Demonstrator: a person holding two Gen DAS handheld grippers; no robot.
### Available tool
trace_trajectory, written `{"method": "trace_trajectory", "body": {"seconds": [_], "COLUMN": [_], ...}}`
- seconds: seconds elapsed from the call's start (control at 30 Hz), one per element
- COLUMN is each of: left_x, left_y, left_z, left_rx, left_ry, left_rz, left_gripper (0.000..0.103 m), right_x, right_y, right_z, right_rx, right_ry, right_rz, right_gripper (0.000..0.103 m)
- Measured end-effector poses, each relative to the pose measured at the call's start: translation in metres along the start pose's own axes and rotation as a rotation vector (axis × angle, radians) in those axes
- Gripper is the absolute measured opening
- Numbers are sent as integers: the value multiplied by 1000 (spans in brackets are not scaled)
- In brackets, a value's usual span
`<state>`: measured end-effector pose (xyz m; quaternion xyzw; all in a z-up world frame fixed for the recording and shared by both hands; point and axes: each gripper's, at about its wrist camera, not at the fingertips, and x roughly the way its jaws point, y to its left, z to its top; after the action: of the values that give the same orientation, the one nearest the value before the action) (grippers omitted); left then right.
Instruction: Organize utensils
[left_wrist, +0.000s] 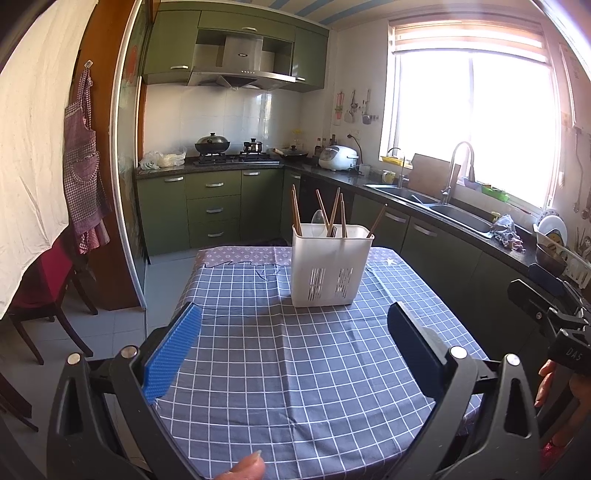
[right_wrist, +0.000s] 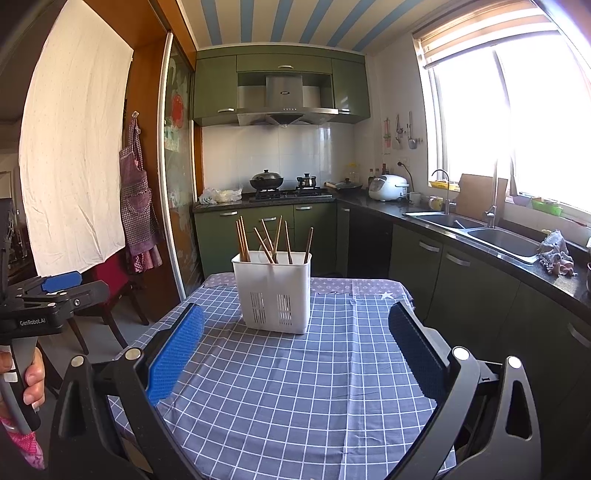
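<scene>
1. Olive-green cabinets (right_wrist: 269, 229) line two walls under a dark counter (left_wrist: 424, 192).
2. A bright window (left_wrist: 476, 122) floods the sink (right_wrist: 480, 229).
3. A checked apron (left_wrist: 81, 166) hangs beside a white sheet (right_wrist: 77, 147).
4. Ceiling striped blue and white.

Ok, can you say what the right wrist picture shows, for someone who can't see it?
A white utensil holder with wooden chopsticks sticking out stands on a blue checked tablecloth in a green kitchen. The right gripper, its jaws wide open and empty, points at it from the near side.
</scene>
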<state>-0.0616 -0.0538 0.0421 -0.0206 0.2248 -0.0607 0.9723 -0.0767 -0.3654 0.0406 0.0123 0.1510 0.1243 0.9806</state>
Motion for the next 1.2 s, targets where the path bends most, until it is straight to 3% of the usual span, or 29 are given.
{"method": "trace_trajectory", "body": {"seconds": [1.2], "left_x": [-4], "left_y": [1], "left_z": [1], "left_rx": [2], "left_ry": [-3], "left_rz": [18], "left_gripper": [96], "right_x": [8], "right_y": [1], "right_z": [-5], "right_rx": [1], "right_ry": [6], "right_rz": [12], "right_gripper": [98]}}
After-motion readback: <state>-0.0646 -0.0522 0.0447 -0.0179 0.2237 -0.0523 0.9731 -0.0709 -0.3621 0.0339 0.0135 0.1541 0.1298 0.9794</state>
